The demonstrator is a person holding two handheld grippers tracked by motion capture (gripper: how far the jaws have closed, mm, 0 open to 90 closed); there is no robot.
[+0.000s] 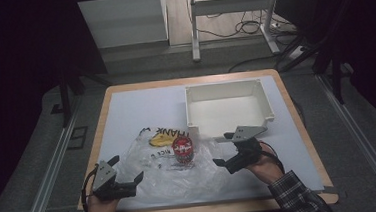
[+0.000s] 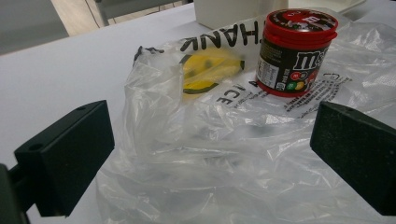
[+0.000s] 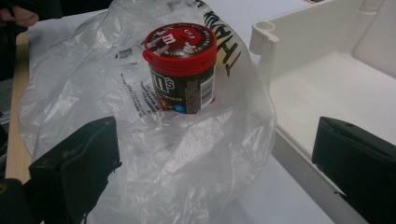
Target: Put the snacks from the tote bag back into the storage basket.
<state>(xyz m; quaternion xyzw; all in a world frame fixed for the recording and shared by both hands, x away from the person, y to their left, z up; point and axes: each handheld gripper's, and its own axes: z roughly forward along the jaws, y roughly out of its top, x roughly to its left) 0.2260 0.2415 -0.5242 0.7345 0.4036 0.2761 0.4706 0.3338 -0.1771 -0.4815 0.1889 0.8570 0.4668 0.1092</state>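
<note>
A clear plastic bag (image 1: 167, 165) printed with black letters and a yellow smiley lies crumpled on the white table top. A small dark candy tub with a red lid (image 1: 183, 150) stands upright on the bag (image 2: 219, 154). Seen from the left gripper view the tub (image 2: 293, 46) is beyond the jaws, upper right. In the right gripper view the tub (image 3: 182, 70) stands ahead on the bag (image 3: 187, 154). My left gripper (image 1: 129, 173) is open at the bag's near-left corner. My right gripper (image 1: 221, 148) is open at the bag's right edge. Neither holds anything.
An empty white plastic bin (image 1: 229, 108) stands at the back right, close behind my right gripper; its corner wall (image 3: 266, 44) shows beside the bag. The table's wooden edge (image 1: 203, 211) runs along the front. Cables and a metal frame lie on the floor beyond.
</note>
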